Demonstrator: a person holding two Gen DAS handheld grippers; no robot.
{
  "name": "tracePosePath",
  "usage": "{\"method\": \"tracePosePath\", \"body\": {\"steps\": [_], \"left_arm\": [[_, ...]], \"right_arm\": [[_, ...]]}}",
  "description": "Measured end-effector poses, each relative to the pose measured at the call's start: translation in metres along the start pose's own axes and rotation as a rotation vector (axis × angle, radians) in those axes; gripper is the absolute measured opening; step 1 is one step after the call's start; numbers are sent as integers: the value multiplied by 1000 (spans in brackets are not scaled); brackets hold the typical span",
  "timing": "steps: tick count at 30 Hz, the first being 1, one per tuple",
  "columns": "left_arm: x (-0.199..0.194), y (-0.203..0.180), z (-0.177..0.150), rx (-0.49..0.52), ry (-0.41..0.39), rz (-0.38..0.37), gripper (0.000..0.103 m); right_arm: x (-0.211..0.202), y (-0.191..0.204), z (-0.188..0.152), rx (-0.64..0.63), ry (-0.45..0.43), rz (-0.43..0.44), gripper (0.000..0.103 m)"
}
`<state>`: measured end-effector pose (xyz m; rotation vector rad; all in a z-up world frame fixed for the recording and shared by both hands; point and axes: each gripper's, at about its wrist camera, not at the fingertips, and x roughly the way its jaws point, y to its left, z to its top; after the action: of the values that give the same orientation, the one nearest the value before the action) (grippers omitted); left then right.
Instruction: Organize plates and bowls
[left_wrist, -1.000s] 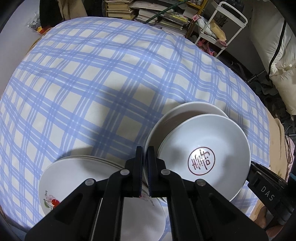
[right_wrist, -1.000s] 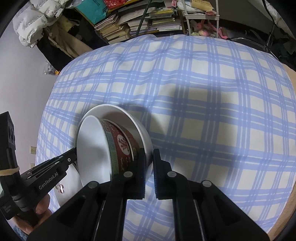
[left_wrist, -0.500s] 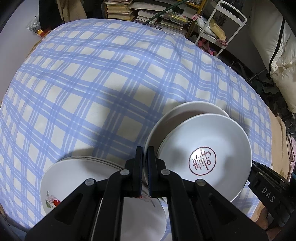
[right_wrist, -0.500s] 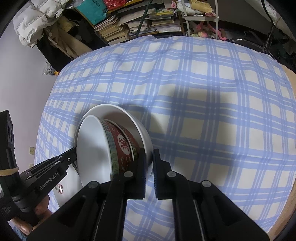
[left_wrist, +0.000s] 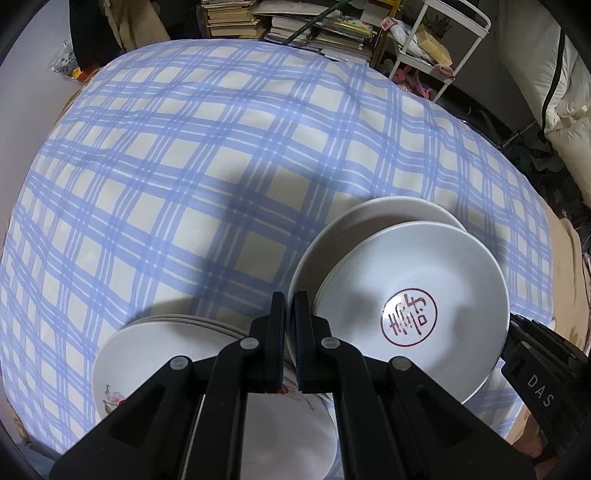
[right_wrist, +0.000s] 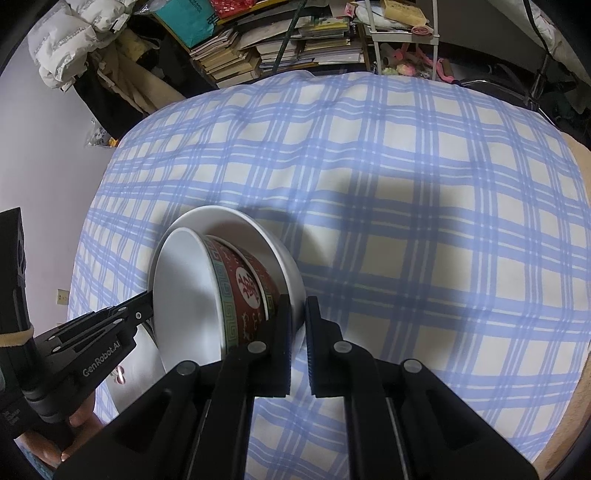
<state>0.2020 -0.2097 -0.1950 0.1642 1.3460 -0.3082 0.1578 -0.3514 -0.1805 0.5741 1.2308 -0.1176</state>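
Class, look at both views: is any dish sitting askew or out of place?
Yes. The red-patterned bowl sits steeply tilted inside the white bowl, its opening facing sideways rather than nested flat.

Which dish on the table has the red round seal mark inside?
The upper bowl of the stack at right in the left wrist view. Its outside is red patterned. The white bowl under it is plain, and the plates at left carry a flower print.

Left gripper (left_wrist: 290, 306) pinched on white bowl's (left_wrist: 373, 236) rim; red-seal bowl (left_wrist: 410, 295) nested inside; plate stack (left_wrist: 155, 343) beside.
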Motion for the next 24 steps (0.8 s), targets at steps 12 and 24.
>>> {"method": "tracePosePath", "body": {"steps": [12, 24], "left_arm": [[0, 0, -3, -1, -24, 14, 2], [2, 1, 5, 28, 22, 16, 2]], "right_arm": [[-1, 5, 0, 3, -5, -21, 10], [-1, 7, 5, 22, 23, -43, 10]]}}
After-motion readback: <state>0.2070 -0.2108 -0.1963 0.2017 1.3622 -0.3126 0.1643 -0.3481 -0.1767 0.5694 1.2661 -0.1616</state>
